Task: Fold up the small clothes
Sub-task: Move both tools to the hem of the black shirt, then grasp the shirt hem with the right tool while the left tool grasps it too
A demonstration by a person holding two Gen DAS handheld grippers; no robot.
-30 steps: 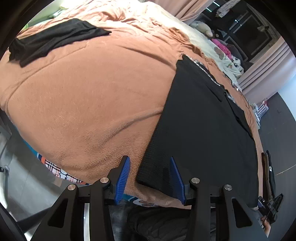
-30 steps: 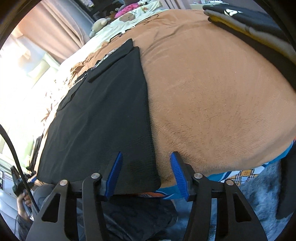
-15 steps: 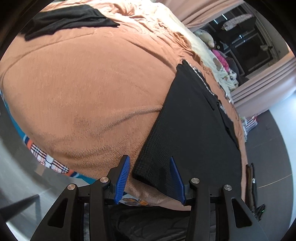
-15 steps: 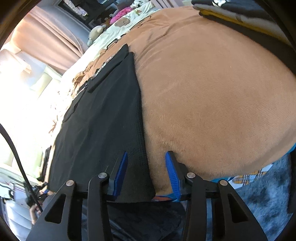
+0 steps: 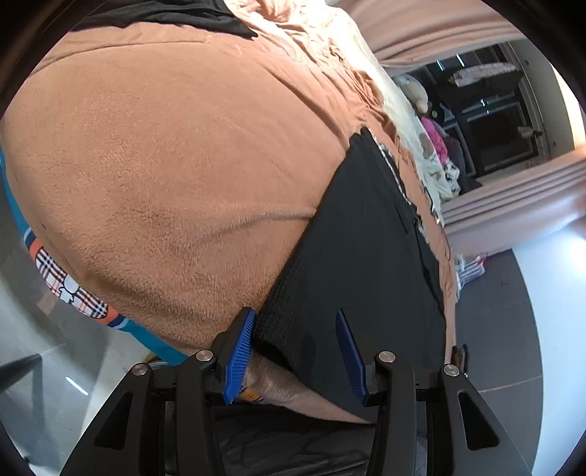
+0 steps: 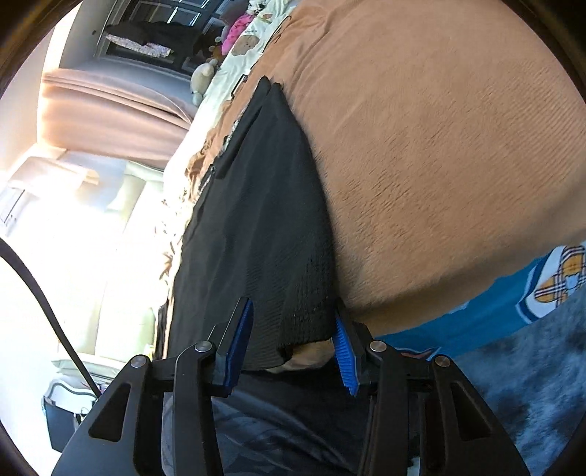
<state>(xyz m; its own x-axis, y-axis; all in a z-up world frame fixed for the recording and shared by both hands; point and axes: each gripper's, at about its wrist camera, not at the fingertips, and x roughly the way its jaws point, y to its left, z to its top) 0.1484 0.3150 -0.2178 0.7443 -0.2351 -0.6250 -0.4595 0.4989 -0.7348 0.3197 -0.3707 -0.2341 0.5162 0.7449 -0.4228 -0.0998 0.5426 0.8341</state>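
Note:
A black knit garment (image 5: 366, 263) lies flat on the brown fleece blanket (image 5: 175, 153) of a bed, its near hem at the bed's front edge. My left gripper (image 5: 296, 348) is open with its blue pads on either side of the garment's near left corner. In the right wrist view the same black garment (image 6: 263, 219) runs away from me, and my right gripper (image 6: 293, 344) is open around its near right corner. The corner cloth sits between both pairs of pads, not pinched.
Another black garment (image 5: 175, 14) lies at the far left of the bed. A blue patterned sheet (image 6: 512, 311) hangs below the blanket edge. Stuffed toys (image 6: 205, 77) and curtains (image 5: 512, 205) are beyond the bed. Grey floor (image 5: 512, 348) lies to the right.
Both grippers have moved forward and lower onto the garment's near corners, which now sit between the open pads. The jaws have stayed open.

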